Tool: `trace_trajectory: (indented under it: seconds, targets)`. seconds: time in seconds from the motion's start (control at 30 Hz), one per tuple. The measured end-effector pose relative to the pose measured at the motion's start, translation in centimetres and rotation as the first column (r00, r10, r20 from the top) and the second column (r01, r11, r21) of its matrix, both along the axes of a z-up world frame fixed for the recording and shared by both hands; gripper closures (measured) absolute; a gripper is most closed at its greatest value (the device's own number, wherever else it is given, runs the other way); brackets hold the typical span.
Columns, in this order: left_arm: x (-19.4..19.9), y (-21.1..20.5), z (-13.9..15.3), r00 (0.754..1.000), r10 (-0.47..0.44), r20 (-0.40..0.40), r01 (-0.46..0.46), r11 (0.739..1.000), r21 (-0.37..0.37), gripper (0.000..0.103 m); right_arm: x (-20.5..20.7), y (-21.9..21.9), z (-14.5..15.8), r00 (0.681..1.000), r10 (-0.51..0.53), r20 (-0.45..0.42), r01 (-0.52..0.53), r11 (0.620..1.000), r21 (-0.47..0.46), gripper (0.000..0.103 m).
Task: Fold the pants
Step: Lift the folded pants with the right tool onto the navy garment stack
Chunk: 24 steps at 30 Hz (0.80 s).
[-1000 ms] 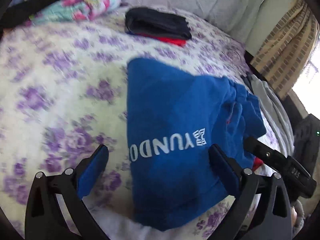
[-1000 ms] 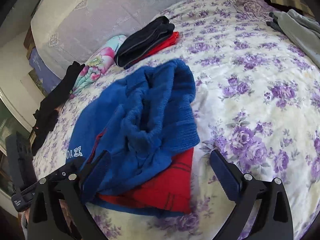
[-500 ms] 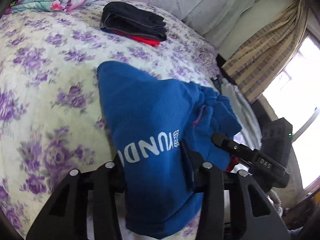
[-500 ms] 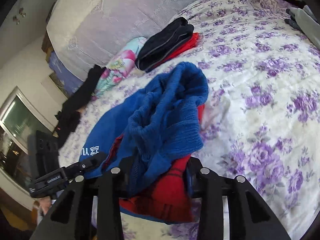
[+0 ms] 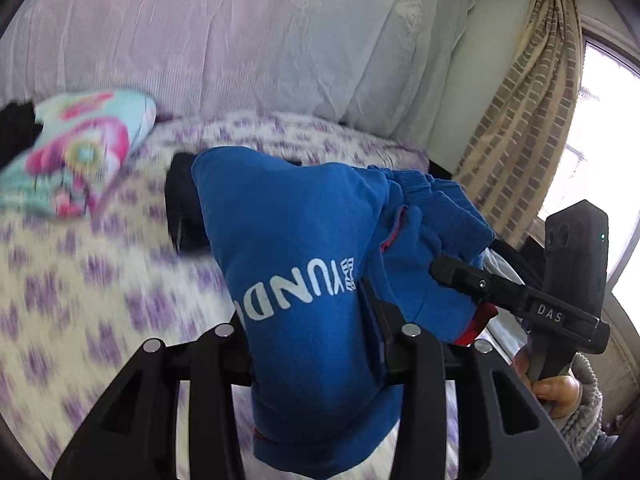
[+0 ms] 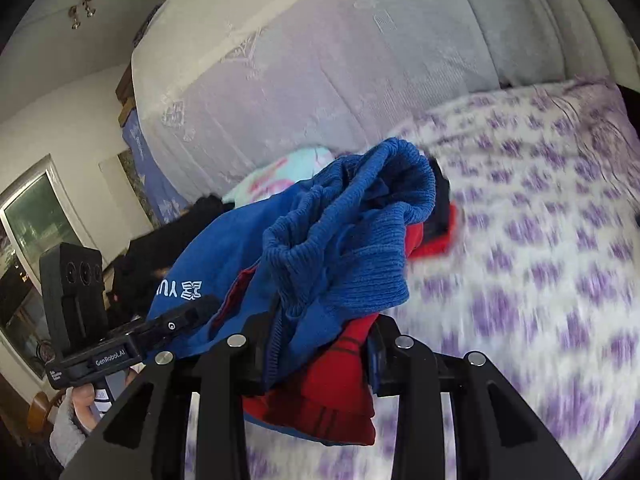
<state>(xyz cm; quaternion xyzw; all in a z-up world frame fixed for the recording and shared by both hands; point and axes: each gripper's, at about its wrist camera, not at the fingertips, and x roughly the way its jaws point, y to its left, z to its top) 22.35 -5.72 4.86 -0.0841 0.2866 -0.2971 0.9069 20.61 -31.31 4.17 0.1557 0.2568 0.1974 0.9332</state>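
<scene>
At nine o'clock in the left wrist view lay a floral bundle (image 5: 76, 152) on the purple-flowered bedspread (image 5: 92, 288), and just past it a dark folded stack (image 5: 180, 204) showed behind the garment. At the centre hung the blue pants (image 5: 304, 248), white lettering facing us, clear of the bed. Our left gripper (image 5: 316, 344) was clamped on the lettered cloth at six o'clock, the fabric bunched between its closed jaws; going by the earlier pictures, where the jaws stood wide around it, they had just been closing. At three o'clock our right gripper (image 5: 452, 270) bit into the ribbed waistband end, with our right hand (image 5: 556, 384) below it by the curtain (image 5: 516, 120).

In the right wrist view the left gripper's housing sat at eight o'clock, and the right gripper (image 6: 320, 340) at six was pinched shut on blue cloth and a red lining (image 6: 332, 392); its jaws too had just been closing. The ribbed waistband (image 6: 360, 240) humped up at centre.

We judged the fold barely begun: both ends were gripped and lifted, but the pants were still crumpled, neither legs nor waistband laid flat. Spreading, halving and setting it beside the folded stack all remained.
</scene>
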Motion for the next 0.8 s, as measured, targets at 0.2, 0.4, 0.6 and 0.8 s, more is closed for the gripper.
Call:
trace_trajectory:
  seconds: [0.2, 0.4, 0.6, 0.8]
  targets:
    - [14.3, -1.0, 3.8, 0.998, 0.048, 0.042, -0.051, 0.997, 0.052, 0.063, 14.1, -0.4, 2.9, 1.000, -0.009, 0.015, 0.010, 1.000, -0.012, 0.069]
    - [25.7, -2.2, -0.8, 0.998, 0.048, -0.043, -0.044, 0.995, 0.088, 0.059, 25.3, -1.2, -1.4, 0.997, -0.042, -0.061, 0.039, 0.998, -0.052, 0.069]
    - [29.1, -2.3, -8.0, 0.994, 0.097, -0.058, -0.091, 0.990, 0.107, 0.027, 29.0, -1.2, -7.3, 0.992, -0.073, -0.106, 0.061, 0.992, -0.107, 0.066]
    - [26.3, -1.2, -4.4, 0.975, 0.221, 0.033, -0.223, 0.953, 0.205, 0.010, 26.6, -2.3, -3.4, 0.989, -0.138, -0.045, 0.131, 0.983, -0.130, 0.032]
